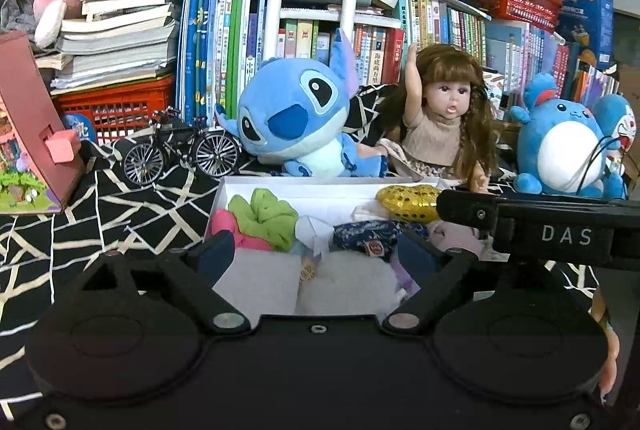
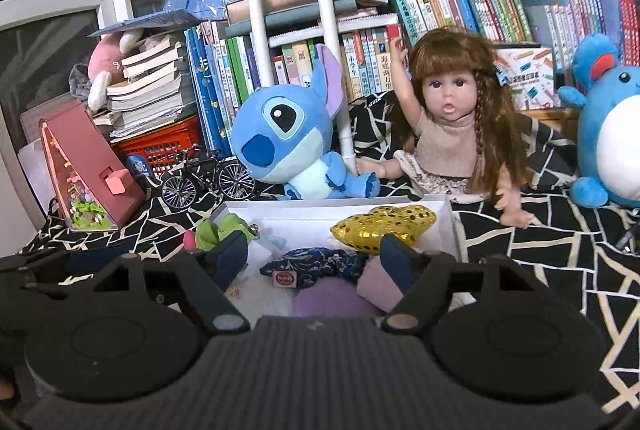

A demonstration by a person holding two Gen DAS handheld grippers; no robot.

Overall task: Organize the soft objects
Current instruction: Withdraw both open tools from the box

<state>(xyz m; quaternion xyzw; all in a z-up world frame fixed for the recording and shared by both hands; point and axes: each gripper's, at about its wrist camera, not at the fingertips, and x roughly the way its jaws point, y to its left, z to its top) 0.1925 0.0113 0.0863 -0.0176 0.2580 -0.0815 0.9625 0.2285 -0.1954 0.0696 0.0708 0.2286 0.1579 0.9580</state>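
A: Where are the soft things?

B: In the white box (image 1: pixel 256 185), low in the middle of both frames. At its left end lie a green scrunchie (image 1: pixel 266 216) and a pink one (image 1: pixel 230 226) touching it. A gold sequin heart (image 2: pixel 384 226) lies at the right end near the far wall, and a dark blue patterned pouch (image 2: pixel 316 266) sits in the middle. Nearer the camera are a pale purple pad (image 2: pixel 336 300) and, in the left view, two white fluffy pieces (image 1: pixel 344 286).

A: And the tongs?

B: Both pairs are released. The left tongs (image 1: pixel 316 250) point slightly downward over the near end of the box, jaws spread wide with the fluffy pieces showing between them, pads pressing on nothing. The right tongs (image 2: pixel 316 254) are tilted the same way, jaws apart over the pouch and purple pad. Whether its right finger (image 2: pixel 396 262) touches a pink cloth (image 2: pixel 376 288) beside it, I cannot tell. In the left view the right tool crosses in from the right edge.

A: Around the box?

B: A black-and-white patterned cloth (image 1: pixel 120 205) covers the counter. Behind the box sit a blue plush (image 1: pixel 296 117) and a doll (image 1: pixel 440 117) with one arm raised; a round blue plush (image 1: pixel 560 149) at right, a model bicycle (image 1: pixel 180 149) at left, books (image 1: pixel 224 41) behind.
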